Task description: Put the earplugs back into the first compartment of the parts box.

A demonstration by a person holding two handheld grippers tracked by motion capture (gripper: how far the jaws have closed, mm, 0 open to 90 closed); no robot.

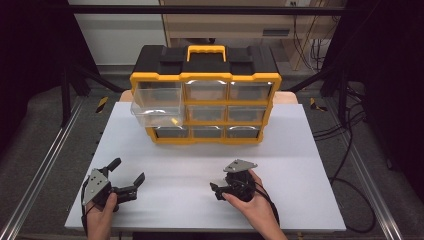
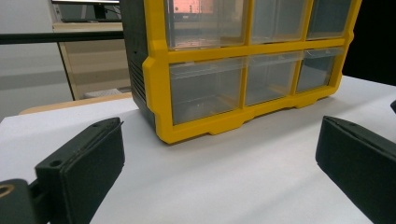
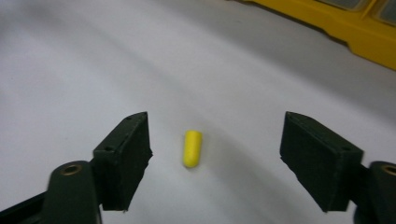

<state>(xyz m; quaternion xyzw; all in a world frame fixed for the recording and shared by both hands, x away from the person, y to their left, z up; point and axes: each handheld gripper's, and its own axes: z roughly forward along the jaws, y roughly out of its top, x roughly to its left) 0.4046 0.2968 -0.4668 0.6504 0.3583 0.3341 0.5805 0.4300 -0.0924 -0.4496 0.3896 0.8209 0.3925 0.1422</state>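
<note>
A small yellow cylinder-shaped piece [image 3: 192, 148] lies on the white table [image 1: 180, 155]. My right gripper [image 3: 217, 133] is open, one jaw on each side of the piece and not touching it. In the high view my right gripper [image 1: 217, 190] sits low at centre-right of the table, tilted down and leftward. My left gripper [image 1: 127, 171] rests open near the front left with nothing between its jaws. In the left gripper view, my left gripper [image 2: 217, 140] faces the yellow and black drawer organizer [image 2: 196, 126].
The organizer [image 1: 206, 95] stands at the table's back centre with several clear drawers. Its top-left drawer [image 1: 155, 107] is pulled out, and a small yellow item [image 1: 174, 120] lies in it. Cables [image 1: 350, 125] trail on the floor at the right.
</note>
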